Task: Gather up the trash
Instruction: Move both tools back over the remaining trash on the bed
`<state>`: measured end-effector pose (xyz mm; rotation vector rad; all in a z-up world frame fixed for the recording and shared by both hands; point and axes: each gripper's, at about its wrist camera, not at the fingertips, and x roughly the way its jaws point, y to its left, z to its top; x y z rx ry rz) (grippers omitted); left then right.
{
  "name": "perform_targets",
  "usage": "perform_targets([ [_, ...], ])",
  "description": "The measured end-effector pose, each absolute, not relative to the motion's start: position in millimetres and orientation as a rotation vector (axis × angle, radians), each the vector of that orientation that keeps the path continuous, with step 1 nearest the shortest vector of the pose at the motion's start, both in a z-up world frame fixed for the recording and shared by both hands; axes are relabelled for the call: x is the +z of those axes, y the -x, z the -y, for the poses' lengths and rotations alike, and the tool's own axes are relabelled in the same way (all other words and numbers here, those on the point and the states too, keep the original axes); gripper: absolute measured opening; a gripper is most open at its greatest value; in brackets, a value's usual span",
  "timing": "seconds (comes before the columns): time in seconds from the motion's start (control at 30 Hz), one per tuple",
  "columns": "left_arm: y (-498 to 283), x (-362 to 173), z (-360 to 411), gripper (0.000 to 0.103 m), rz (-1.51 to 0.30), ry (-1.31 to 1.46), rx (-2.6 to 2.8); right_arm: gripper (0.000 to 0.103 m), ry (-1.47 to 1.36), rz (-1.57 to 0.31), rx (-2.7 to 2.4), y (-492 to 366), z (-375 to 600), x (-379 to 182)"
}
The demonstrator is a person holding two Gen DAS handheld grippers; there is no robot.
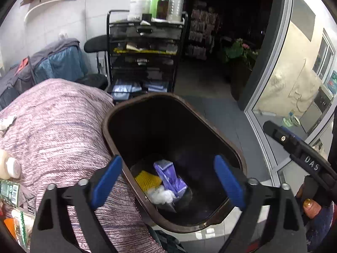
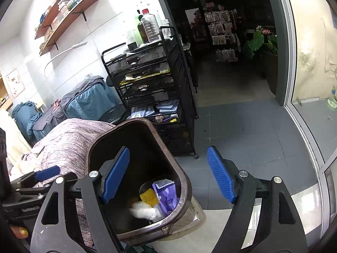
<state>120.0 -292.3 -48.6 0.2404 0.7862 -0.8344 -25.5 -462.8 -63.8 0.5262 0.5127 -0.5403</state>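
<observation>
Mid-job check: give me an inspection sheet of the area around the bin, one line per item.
Surface: grey tiled floor; bed with pink woven blanket beside the bin.
Job's things: dark bin open, holding a purple packet, yellow mesh and a white wad.
Clutter: bottle and packets at the blanket's left edge.
Grippers: left gripper open over the bin, empty; right gripper open, empty, one finger over the bin.
Cables: nothing seen.
Surroundings: black cart with bottles on top, wall shelves, dark doorway, glass door.
</observation>
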Motion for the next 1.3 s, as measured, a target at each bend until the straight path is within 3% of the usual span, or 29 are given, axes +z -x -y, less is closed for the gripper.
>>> perform_targets([
  [0.17, -115, -38, 286, 0.097, -0.736, -0.232, -0.826, 0.076, -0.524, -0.516, -0.535, 23, 461, -65],
  [1.3, -107, -2, 157, 0.097, -0.624, -0.121, -0.615, 0.077, -0.410, -0.545, -0.260, -51, 368, -43],
])
